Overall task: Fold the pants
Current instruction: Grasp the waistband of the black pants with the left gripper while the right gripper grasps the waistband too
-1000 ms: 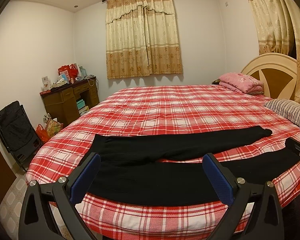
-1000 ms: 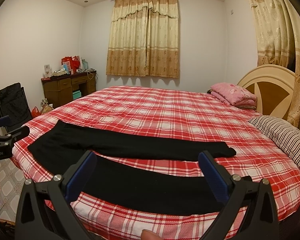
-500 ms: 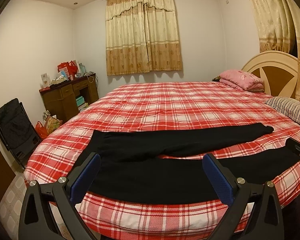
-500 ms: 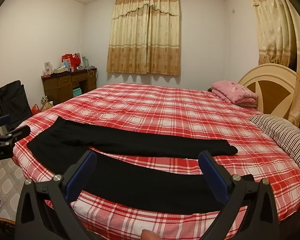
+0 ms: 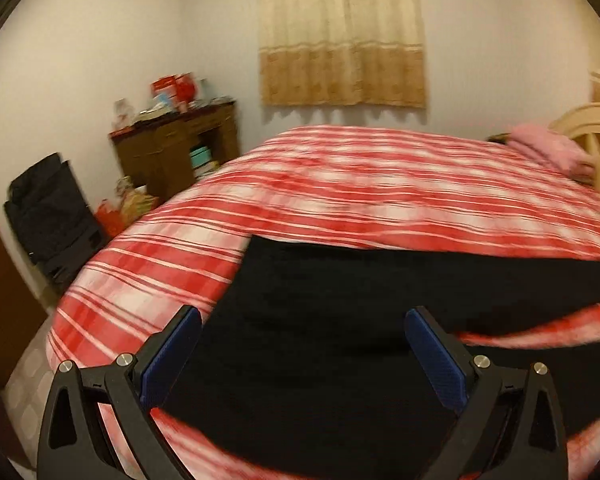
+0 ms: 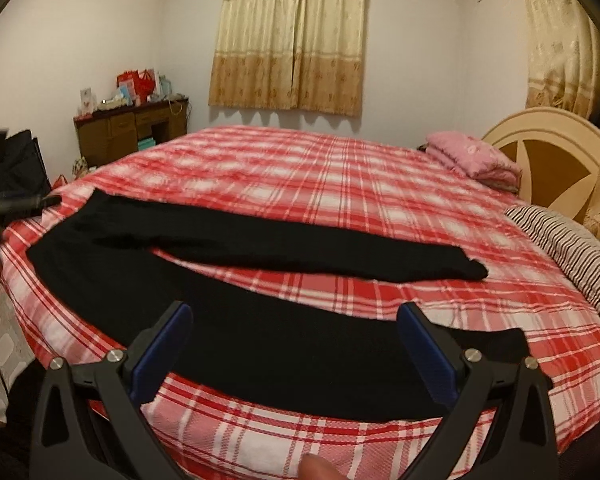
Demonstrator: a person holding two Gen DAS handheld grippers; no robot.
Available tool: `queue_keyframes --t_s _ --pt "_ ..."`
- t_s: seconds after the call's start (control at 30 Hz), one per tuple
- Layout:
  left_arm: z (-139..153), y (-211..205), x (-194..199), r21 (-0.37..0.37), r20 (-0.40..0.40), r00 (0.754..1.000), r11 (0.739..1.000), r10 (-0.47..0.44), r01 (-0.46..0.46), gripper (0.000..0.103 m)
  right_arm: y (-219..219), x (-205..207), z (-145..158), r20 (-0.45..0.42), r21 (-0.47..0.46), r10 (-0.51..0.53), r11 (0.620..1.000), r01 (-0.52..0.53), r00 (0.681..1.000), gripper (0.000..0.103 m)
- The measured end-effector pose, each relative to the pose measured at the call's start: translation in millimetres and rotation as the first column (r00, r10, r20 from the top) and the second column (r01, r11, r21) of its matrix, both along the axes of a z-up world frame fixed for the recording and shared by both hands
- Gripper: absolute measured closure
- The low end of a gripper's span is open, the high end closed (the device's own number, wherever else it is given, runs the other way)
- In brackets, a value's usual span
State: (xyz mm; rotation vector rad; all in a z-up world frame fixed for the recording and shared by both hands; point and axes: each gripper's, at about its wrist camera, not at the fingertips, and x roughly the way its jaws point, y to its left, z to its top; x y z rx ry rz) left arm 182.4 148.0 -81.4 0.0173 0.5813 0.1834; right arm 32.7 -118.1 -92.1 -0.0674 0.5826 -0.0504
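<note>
Black pants [image 6: 228,248] lie flat on the red plaid bed [image 6: 340,184], waist to the left, the two legs spread apart and running right. My left gripper [image 5: 303,354] is open, hovering low over the waist end of the pants [image 5: 340,304]; this view is motion-blurred. My right gripper [image 6: 294,346] is open above the near leg, whose cuff [image 6: 500,344] lies just right of the right finger. The far leg's cuff [image 6: 470,270] rests mid-bed. The left gripper shows in the right wrist view as a dark shape [image 6: 16,202] at the bed's left edge.
A pink folded blanket [image 6: 472,156] and a striped pillow [image 6: 572,244] lie by the cream headboard [image 6: 540,148] on the right. A wooden desk [image 6: 128,128] with clutter and a black folding chair [image 5: 48,216] stand left of the bed. A fingertip [image 6: 316,470] shows at the bottom edge.
The left gripper has dropped and swung quickly toward the waist end of the pants, blurring its view. The right gripper has lowered slightly toward the near leg. Both stay open.
</note>
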Motion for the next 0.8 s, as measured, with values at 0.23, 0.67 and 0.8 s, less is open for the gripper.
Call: queue_keyframes --t_s 0.23,0.67,0.8 --pt "-24 68 89 0.046 -0.097 0.995 0.999 0.024 -0.019 0.001 -16 16 -34 -0.071 0.059 0.005 0.998 -0.001 0.997 0.001" --pt "-68 98 194 -0.018 -0.289 0.956 0.999 -0.049 0.045 0.033 -63 46 -40 -0.141 0.039 -0.080 0.996 0.086 0.987 0.010" --pt "-75 102 202 -0.079 -0.302 0.949 0.995 -0.087 0.066 0.040 -92 60 -30 -0.135 0.059 -0.112 0.991 0.121 0.985 0.014"
